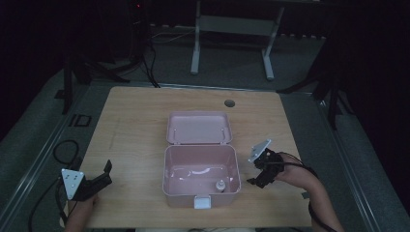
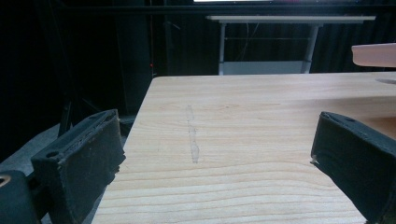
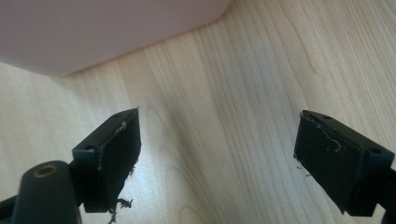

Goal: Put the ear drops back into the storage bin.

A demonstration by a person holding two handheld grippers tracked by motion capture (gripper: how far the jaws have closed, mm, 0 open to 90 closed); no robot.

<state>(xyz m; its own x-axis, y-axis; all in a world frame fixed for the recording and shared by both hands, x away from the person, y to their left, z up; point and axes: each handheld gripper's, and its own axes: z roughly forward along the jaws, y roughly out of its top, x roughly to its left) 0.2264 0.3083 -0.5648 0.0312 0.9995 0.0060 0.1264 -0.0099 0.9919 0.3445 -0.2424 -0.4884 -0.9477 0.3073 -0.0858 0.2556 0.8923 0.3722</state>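
A pink box (image 1: 201,193) stands open in the middle of the wooden table (image 1: 135,130), its lid (image 1: 198,128) laid back behind it. A small white bottle (image 1: 220,185) stands inside near the front right corner. My left gripper (image 1: 108,173) rests at the table's front left, open and empty; in its own view the left gripper (image 2: 217,140) looks across bare wood, with the lid's edge (image 2: 376,54) at far right. My right gripper (image 1: 252,182) hovers just right of the box, tilted down. In its own view the right gripper (image 3: 217,135) is open over bare wood beside the box wall (image 3: 93,28).
A white latch (image 1: 202,201) hangs on the box's front wall. A round cable hole (image 1: 229,103) sits near the table's far edge. Cables (image 1: 65,150) lie on the floor to the left, and a white desk frame (image 1: 232,29) stands beyond the table.
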